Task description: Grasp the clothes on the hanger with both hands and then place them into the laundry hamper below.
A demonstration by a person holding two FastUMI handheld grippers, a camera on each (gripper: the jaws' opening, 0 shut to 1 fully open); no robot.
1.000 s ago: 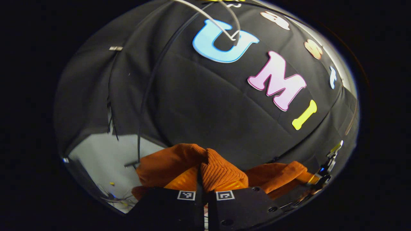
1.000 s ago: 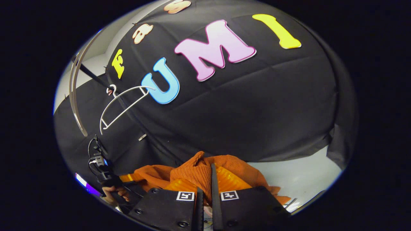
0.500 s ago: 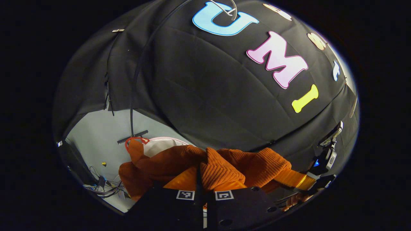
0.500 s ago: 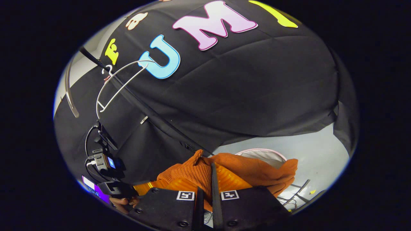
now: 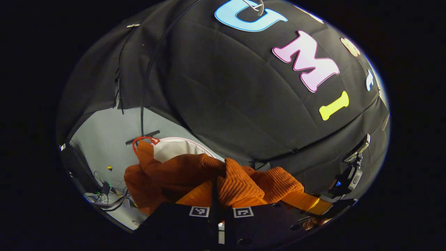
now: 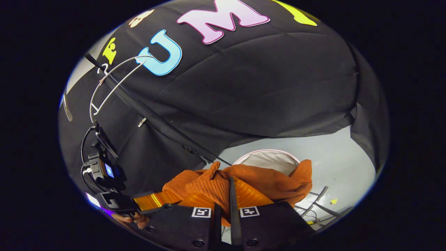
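My left hand-held gripper (image 5: 216, 195) clamped narrow on orange knit sweater (image 5: 240, 181), fold pinched between both fingers. My right hand-held gripper (image 6: 223, 200) likewise closed on sweater (image 6: 209, 188). Sweater stretched between both, off hanger, one end drooping over hamper (image 6: 266, 161). In left gripper view hamper (image 5: 174, 148) shows white with pink rim, red handle, on grey floor (image 5: 104, 139). Bare white hanger (image 6: 111, 87) hangs on black rail, up left in right gripper view. Cables on floor, left.
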